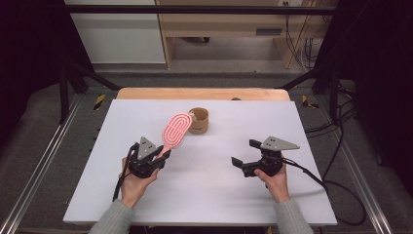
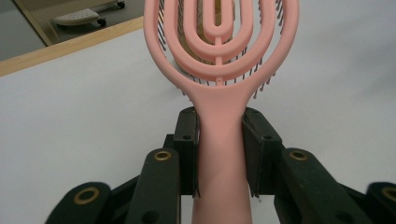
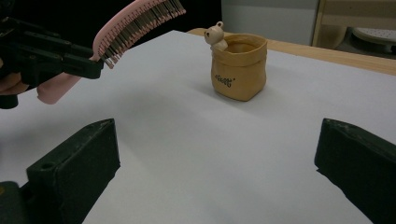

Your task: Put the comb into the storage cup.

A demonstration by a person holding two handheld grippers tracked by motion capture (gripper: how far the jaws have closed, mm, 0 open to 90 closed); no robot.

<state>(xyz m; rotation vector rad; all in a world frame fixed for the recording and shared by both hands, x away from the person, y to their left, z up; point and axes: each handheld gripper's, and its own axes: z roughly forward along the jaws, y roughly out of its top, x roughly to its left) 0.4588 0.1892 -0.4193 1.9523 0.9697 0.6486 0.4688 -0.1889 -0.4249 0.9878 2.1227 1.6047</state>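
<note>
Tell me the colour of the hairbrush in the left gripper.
The hairbrush is pink, with darker bristles; clearest in the left gripper view.

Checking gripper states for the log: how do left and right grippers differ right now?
The left gripper is shut on the pink brush handle; the right gripper is open with nothing between its jaws. The left holds the brush head raised above the table, beside the tan pot; the right stands farther from the pot, facing it across bare table. Both are hand-held black two-jaw grippers, each with a grey plate on top.
</note>
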